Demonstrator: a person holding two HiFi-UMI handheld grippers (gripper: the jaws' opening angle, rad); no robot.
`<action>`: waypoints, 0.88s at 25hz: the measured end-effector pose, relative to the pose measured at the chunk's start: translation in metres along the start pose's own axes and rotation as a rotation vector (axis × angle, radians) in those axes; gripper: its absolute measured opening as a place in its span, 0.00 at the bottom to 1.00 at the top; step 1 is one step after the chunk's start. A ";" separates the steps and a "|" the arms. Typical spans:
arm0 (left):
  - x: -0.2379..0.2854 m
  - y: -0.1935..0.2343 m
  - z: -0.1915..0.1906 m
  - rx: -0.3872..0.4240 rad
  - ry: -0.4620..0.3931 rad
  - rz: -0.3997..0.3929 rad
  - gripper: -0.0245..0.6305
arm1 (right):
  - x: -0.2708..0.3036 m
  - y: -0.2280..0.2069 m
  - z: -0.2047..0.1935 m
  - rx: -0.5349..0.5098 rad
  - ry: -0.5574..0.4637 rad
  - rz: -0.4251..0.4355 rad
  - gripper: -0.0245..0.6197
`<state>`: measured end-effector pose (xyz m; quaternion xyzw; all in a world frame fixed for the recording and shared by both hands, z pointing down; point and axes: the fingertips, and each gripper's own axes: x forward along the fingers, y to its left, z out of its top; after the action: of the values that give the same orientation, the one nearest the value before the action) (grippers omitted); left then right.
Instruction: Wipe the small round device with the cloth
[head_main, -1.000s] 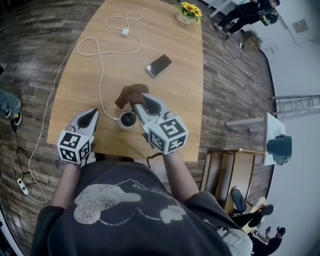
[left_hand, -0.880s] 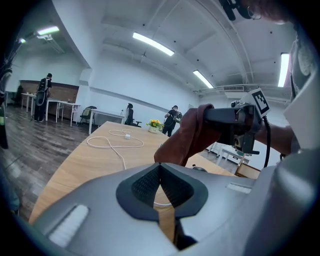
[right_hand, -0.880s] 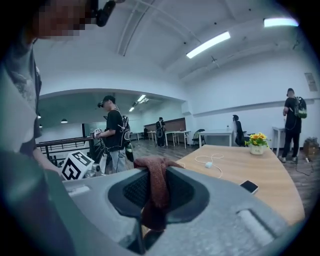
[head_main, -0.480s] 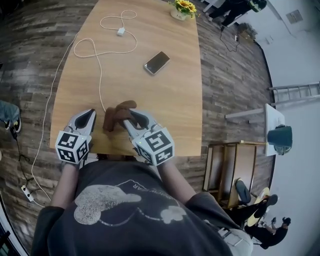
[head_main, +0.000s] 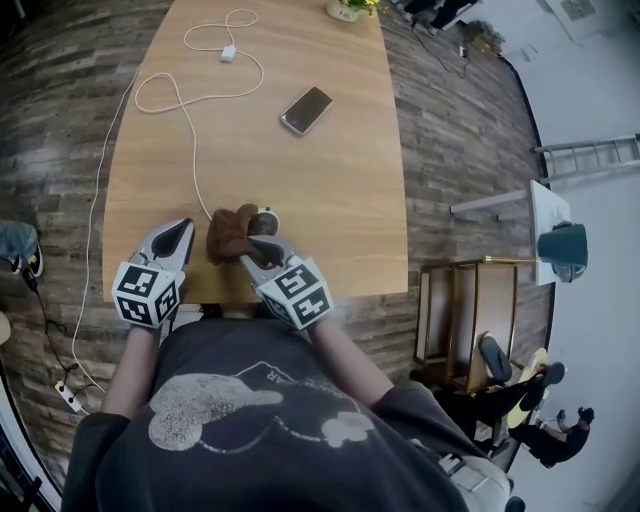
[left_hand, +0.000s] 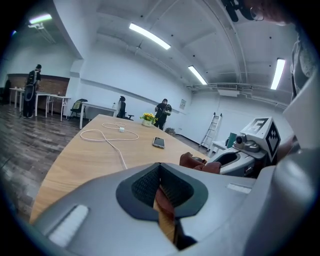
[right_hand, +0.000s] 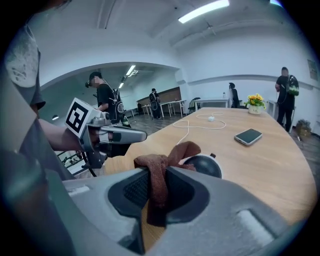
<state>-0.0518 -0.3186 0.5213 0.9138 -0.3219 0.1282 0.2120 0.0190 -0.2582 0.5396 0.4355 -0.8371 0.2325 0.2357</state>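
Observation:
The small round device (head_main: 265, 221), a dark dome on a white base, sits near the table's front edge. A brown cloth (head_main: 230, 235) is bunched against its left side and partly lies over it. My right gripper (head_main: 252, 260) is shut on the cloth's near end. In the right gripper view the cloth (right_hand: 159, 167) hangs pinched between the jaws, with the device (right_hand: 205, 165) just behind. My left gripper (head_main: 178, 232) rests shut to the left of the cloth, holding nothing. The left gripper view shows the cloth (left_hand: 192, 160) and the right gripper (left_hand: 222, 161) off to the right.
A white cable (head_main: 190, 130) runs from the device up the wooden table (head_main: 330, 190) to a plug at the far end. A phone (head_main: 306, 110) lies mid-table and a flower pot (head_main: 344, 8) stands at the far edge. People stand in the room beyond.
My right gripper has dragged the cloth from behind the device, across it, to its left side and nearer the table's front edge. The left gripper has stayed put.

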 end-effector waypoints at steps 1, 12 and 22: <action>0.000 0.000 -0.001 0.003 0.005 -0.006 0.07 | 0.002 0.001 -0.004 0.009 0.006 0.001 0.12; 0.003 0.001 -0.011 0.017 0.046 -0.071 0.07 | 0.014 -0.014 -0.064 0.169 0.099 -0.079 0.12; 0.012 -0.002 -0.018 0.020 0.067 -0.153 0.07 | 0.001 -0.005 -0.066 0.203 0.084 -0.150 0.12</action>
<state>-0.0436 -0.3153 0.5411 0.9330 -0.2425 0.1451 0.2227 0.0357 -0.2223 0.5932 0.5084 -0.7637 0.3158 0.2420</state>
